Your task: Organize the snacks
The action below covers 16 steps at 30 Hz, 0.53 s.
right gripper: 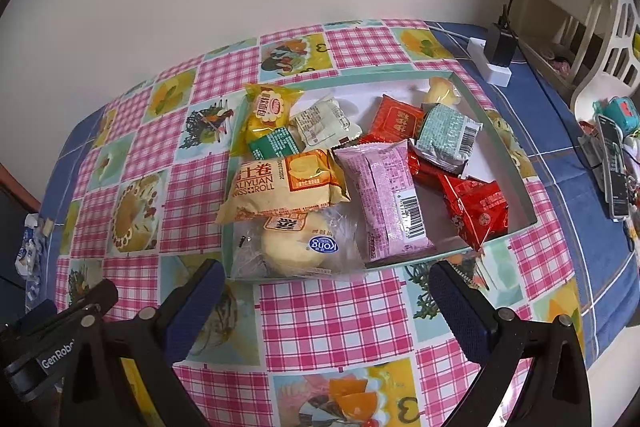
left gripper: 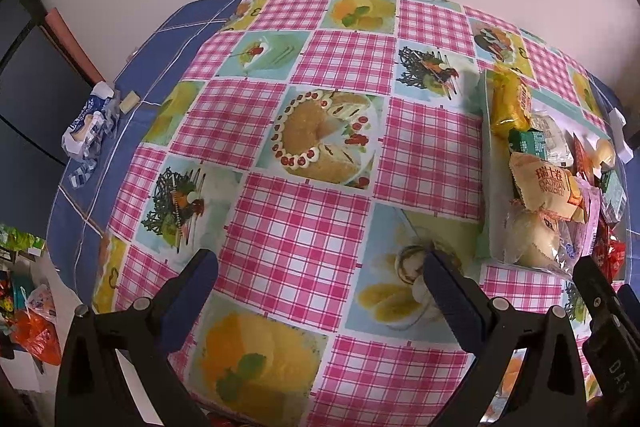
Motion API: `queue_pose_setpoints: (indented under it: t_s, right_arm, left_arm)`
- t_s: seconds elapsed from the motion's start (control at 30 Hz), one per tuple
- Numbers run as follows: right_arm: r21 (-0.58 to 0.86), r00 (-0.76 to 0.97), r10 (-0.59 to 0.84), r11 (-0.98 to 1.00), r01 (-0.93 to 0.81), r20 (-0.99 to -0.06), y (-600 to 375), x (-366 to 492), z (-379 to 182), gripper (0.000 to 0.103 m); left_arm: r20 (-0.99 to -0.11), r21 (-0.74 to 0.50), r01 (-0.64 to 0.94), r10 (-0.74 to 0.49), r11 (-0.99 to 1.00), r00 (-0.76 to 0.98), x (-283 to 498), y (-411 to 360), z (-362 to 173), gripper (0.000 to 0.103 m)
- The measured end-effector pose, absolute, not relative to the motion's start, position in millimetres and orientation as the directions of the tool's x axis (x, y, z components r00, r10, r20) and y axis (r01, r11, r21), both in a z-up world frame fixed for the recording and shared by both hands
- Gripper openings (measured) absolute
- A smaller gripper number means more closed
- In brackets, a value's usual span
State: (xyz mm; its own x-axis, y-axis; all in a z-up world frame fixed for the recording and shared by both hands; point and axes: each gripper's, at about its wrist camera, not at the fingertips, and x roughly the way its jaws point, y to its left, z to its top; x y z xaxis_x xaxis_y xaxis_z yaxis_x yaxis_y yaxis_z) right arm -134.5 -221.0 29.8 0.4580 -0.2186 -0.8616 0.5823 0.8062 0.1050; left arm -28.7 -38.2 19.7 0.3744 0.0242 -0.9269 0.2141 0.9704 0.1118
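A shallow box point(right gripper: 516, 183) with a pale green rim sits on the patterned tablecloth and holds several wrapped snacks. Among them are a pink packet point(right gripper: 390, 195), a Swiss roll bag point(right gripper: 280, 187), a clear-wrapped bun point(right gripper: 296, 247), red packets point(right gripper: 476, 207) and a yellow bag point(right gripper: 268, 111). My right gripper point(right gripper: 326, 291) is open just in front of the box with nothing between its fingers. My left gripper point(left gripper: 318, 275) is open over bare tablecloth, left of the box point(left gripper: 486, 147), where the Swiss roll bag point(left gripper: 548, 187) shows. One crumpled blue-and-white wrapper point(left gripper: 90, 127) lies at the table's far left edge.
A white power strip point(right gripper: 490, 61) with a black plug and cable lies at the back right. A phone point(right gripper: 614, 167) and small items sit at the right edge. A white chair point(right gripper: 600, 39) stands beyond. Bags point(left gripper: 28, 315) lie on the floor, lower left.
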Motion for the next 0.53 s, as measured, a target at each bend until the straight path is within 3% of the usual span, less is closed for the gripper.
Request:
queue_pose_setpoints:
  t_s: [0.53]
  right_arm:
    - [0.103,0.462,-0.215,0.814,0.572,-0.861,-221.8,-132.5,31.2,0.103]
  left_arm:
    - [-0.919,0.106,0.213,0.014,0.971,0.395,-28.1,-38.5,26.0,0.102]
